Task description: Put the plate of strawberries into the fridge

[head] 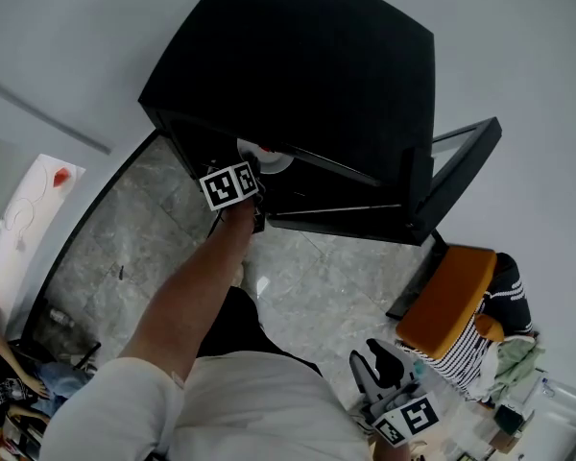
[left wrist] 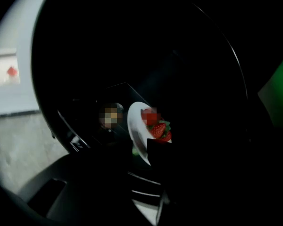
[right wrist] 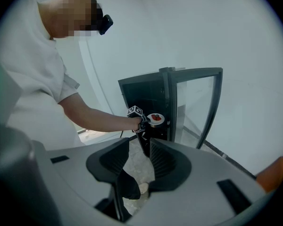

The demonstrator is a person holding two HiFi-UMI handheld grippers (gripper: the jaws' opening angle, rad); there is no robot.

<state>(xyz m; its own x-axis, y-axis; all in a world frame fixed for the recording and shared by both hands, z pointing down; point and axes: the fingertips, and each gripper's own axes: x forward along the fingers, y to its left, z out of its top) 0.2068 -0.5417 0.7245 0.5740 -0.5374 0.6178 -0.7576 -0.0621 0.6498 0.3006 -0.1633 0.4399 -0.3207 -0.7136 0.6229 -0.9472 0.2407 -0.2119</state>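
Observation:
The black fridge (head: 298, 75) stands with its glass door (head: 461, 176) swung open to the right. A white plate (left wrist: 137, 126) carrying red strawberries (left wrist: 159, 128) sits just inside the fridge opening; the plate (right wrist: 155, 119) also shows from afar. My left gripper (head: 257, 179) reaches into the opening at the plate's near rim. In the dark left gripper view its jaws stand apart, with the rim low between them (left wrist: 132, 154). My right gripper (right wrist: 140, 147) hangs back by my hip, open and empty, and appears at the bottom right of the head view (head: 370, 363).
An orange chair (head: 446, 301) with a striped cloth (head: 470, 349) stands right of the open door. Grey marble floor (head: 298, 267) lies before the fridge. A white surface (head: 34, 200) with a red item sits at the far left.

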